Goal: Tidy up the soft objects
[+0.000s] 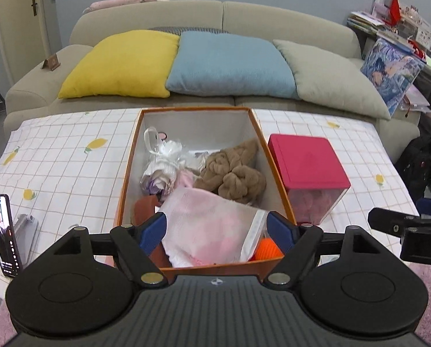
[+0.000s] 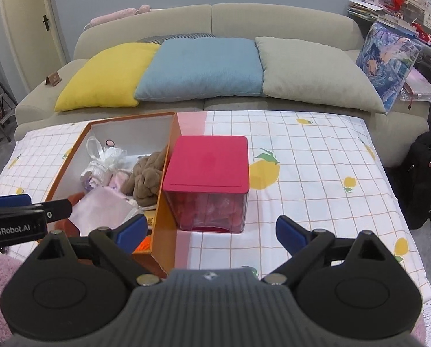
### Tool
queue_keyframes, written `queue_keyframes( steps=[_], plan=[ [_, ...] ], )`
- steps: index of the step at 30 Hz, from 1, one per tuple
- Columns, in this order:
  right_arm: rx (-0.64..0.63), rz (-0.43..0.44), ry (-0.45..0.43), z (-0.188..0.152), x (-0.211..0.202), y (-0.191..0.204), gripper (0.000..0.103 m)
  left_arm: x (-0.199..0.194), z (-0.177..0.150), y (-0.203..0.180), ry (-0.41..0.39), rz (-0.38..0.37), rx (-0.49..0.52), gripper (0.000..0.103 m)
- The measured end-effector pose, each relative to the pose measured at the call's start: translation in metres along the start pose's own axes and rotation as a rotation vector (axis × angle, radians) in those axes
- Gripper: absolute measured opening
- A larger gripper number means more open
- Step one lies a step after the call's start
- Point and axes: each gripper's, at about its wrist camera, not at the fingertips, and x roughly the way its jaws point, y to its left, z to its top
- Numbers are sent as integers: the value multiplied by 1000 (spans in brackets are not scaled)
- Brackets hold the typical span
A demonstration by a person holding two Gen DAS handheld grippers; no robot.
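Note:
An open orange box (image 1: 276,170) (image 2: 165,202) on the table holds soft things: a pink-white fluffy cloth (image 1: 206,225) (image 2: 99,211) at the near end, a brown knotted plush (image 1: 233,173) (image 2: 144,179), a white and lilac bundle (image 1: 163,164) (image 2: 99,167) and an orange item (image 1: 266,248). My left gripper (image 1: 217,232) is open above the box's near end, a finger on each side of the pink cloth. My right gripper (image 2: 211,231) is open and empty in front of the red-lidded clear box (image 2: 206,170) (image 1: 308,164).
The table has a checked lemon-print cloth (image 2: 316,173). A phone (image 1: 3,234) stands at its left edge. A sofa behind carries yellow (image 1: 120,63), blue (image 1: 230,63) and grey (image 1: 331,78) cushions. A black backpack (image 2: 421,179) and cluttered shelves are at the right.

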Motion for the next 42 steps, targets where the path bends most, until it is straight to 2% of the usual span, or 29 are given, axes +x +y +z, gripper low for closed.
queue_keyframes(
  steps=[42],
  plan=[
    [-20, -17, -4, 4, -1, 6, 94, 1, 0, -2, 7, -5, 30, 92]
  ],
)
